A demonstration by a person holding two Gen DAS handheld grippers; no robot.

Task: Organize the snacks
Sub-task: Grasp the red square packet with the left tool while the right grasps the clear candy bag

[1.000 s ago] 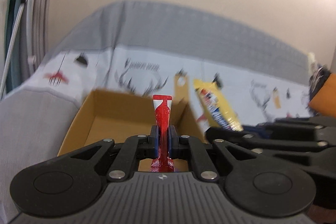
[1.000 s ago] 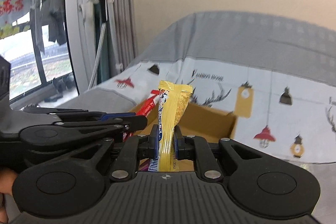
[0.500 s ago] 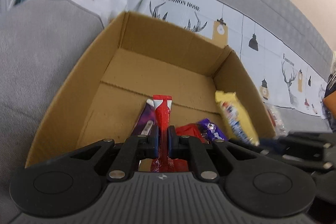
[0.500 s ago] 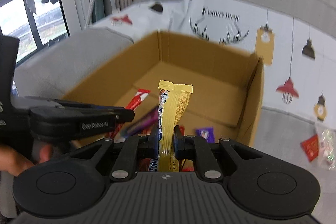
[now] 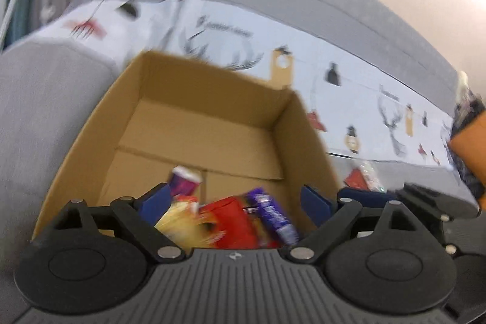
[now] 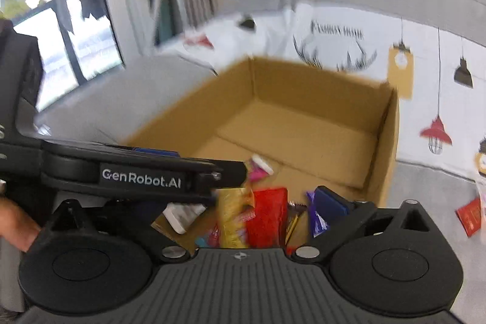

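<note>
An open cardboard box (image 5: 209, 123) sits on a grey sofa; it also shows in the right wrist view (image 6: 306, 123). Several snack packets lie at its near end: a yellow packet (image 5: 179, 220), a red packet (image 5: 234, 220) and a purple packet (image 5: 273, 214). In the right wrist view they show as a yellow packet (image 6: 232, 214), a red packet (image 6: 268, 214) and a purple one (image 6: 316, 217). My left gripper (image 5: 235, 199) is open and empty over the box's near end. My right gripper (image 6: 258, 208) is open and empty beside it, with the left gripper's body (image 6: 139, 175) crossing its left side.
A printed white cloth (image 5: 349, 81) covers the sofa back. Loose snack packets (image 5: 361, 178) lie on the seat right of the box, one red packet (image 6: 469, 217) in the right wrist view. An orange object (image 5: 470, 141) is at far right. A window and curtain (image 6: 91, 20) stand at left.
Both grippers opened: the red stick left the left gripper and the yellow packet left the right gripper. Both now lie among the snacks in the box.
</note>
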